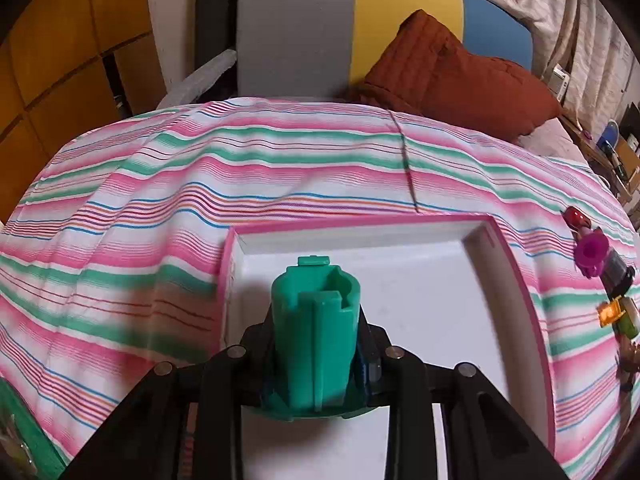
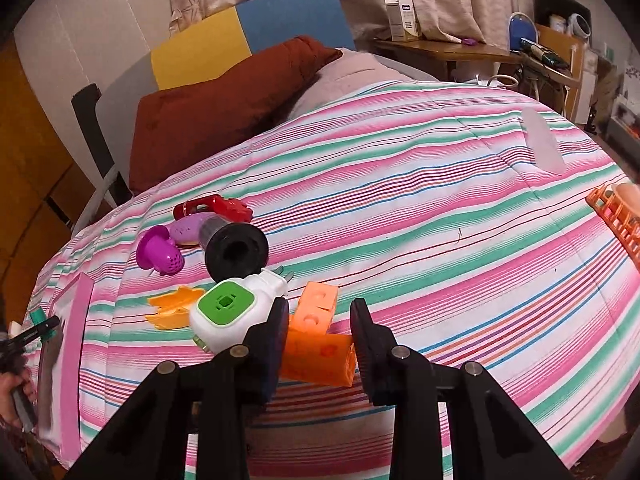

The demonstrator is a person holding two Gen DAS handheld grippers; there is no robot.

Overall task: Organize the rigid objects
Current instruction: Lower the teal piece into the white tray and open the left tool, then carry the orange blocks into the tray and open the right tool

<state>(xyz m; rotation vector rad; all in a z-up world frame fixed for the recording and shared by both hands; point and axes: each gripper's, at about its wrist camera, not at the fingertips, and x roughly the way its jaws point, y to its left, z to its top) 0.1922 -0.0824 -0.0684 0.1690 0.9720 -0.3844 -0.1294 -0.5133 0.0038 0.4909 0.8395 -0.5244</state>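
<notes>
My left gripper (image 1: 316, 344) is shut on a green plastic cylinder (image 1: 316, 320) that stands upright between its jaws. It hangs over the near left part of a white tray with a pink rim (image 1: 420, 276) on the striped bedspread. In the right wrist view my right gripper (image 2: 320, 336) is shut on an orange block (image 2: 320, 360), with both pads against its ends. A paler orange block (image 2: 316, 304) lies just behind it. The tray (image 2: 76, 340) shows at the far left of that view.
Left of the orange block lie a white and green plug-in device (image 2: 228, 316), a black cylinder (image 2: 234, 250), a purple perforated cup (image 2: 160, 254), a red toy (image 2: 214, 206) and a yellow-orange piece (image 2: 172, 306). An orange basket (image 2: 616, 216) sits at the right edge. A brown pillow (image 1: 460, 72) lies by the headboard.
</notes>
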